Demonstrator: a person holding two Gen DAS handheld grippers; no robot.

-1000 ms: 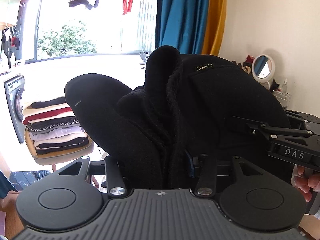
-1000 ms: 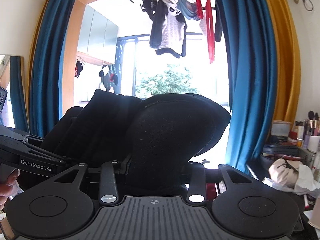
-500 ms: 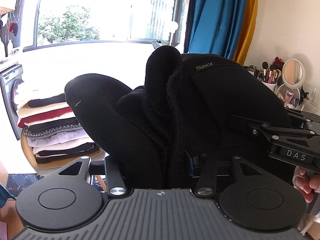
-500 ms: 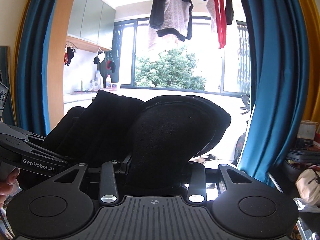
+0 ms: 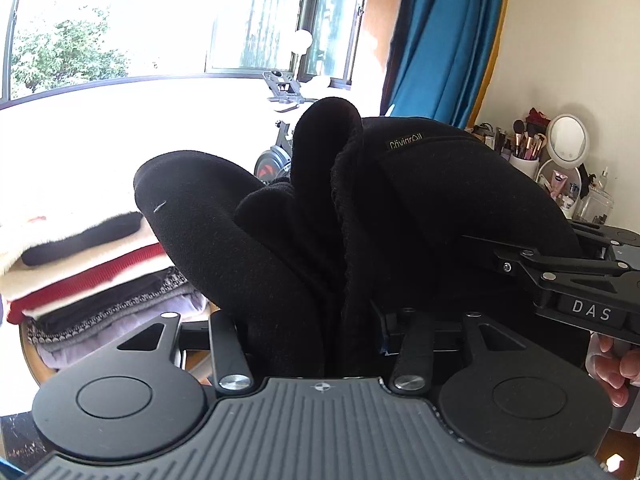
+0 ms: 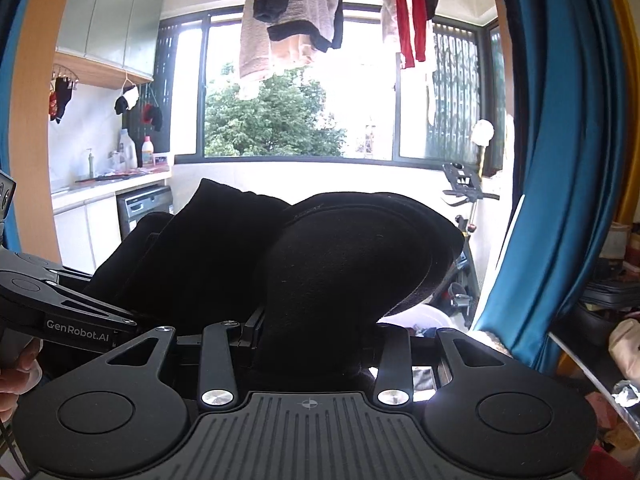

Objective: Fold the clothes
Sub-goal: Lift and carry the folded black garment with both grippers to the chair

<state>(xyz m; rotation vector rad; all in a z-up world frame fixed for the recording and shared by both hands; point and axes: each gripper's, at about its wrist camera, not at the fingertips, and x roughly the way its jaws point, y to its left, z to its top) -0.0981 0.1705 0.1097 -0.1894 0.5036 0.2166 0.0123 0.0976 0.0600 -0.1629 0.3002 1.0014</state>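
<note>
While the window (image 6: 304, 92) floods the room with daylight, the black garment (image 5: 360, 220) fills the middle of both views, bunched in thick folds and held up off any surface. It rises straight out from between the left gripper's (image 5: 320, 332) fingers, toward twelve o'clock, and those jaws are clamped on the bundle at a middling width. The right gripper (image 6: 308, 344) grips the same cloth, its jaws partly closed around a fat rounded fold that bulges up toward one o'clock. In the left view the right gripper comes in at three o'clock, with a hand (image 5: 612, 368) behind it. The stack of folded clothes (image 5: 92, 276) sits at nine o'clock, well apart. A round mirror (image 5: 568, 140) stands at two o'clock.
</note>
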